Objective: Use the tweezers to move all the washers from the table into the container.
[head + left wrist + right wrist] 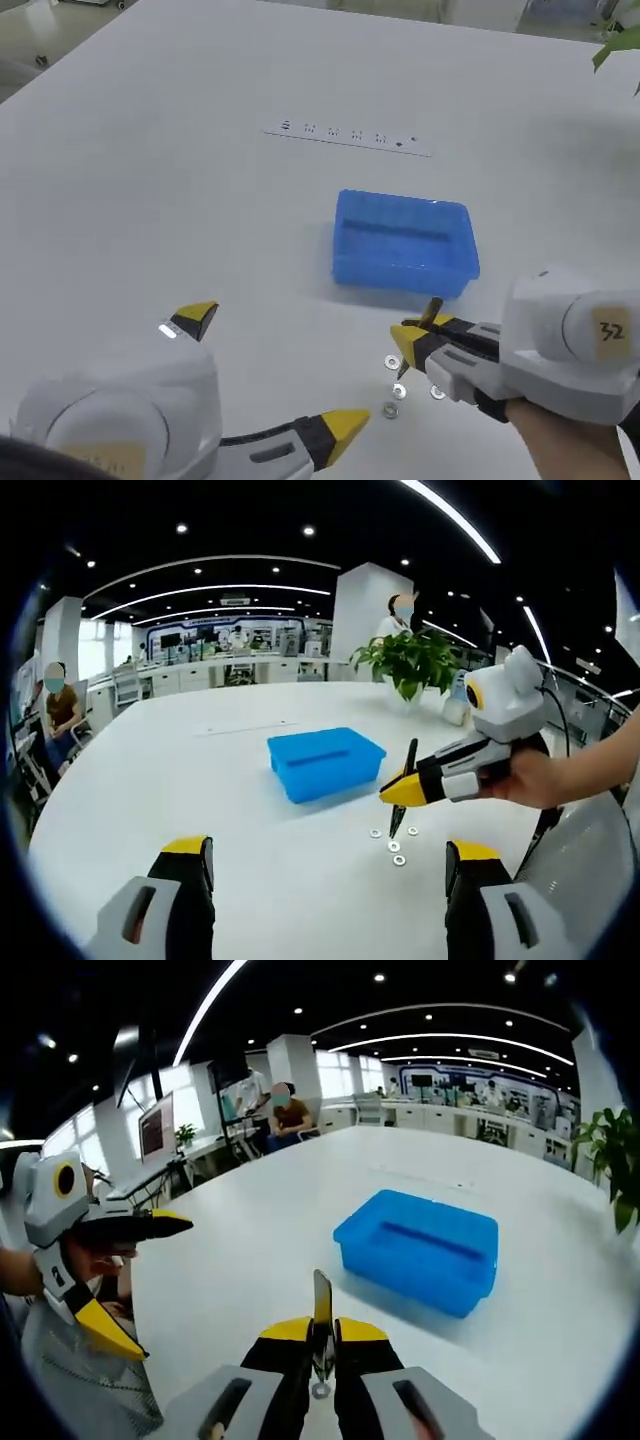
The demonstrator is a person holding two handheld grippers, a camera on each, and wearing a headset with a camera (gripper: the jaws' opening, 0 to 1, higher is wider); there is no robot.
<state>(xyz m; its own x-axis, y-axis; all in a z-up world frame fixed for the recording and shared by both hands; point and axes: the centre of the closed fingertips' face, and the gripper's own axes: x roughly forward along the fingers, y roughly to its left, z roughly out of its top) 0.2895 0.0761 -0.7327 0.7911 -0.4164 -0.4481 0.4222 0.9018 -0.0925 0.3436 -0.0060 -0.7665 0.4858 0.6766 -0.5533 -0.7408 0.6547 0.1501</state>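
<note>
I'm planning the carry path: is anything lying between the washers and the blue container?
Nothing visible does. The washers lie on bare table just in front of the container. The tweezers, clamped in the right gripper, point down at them, and the open left gripper is off to one side.

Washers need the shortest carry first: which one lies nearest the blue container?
The washer at the cluster's top in the head view; the other three lie farther from the container.

tweezers (322, 1305): lower half hidden between right tool (321, 1338) jaws | plant (612, 48): cut off by edge
</note>
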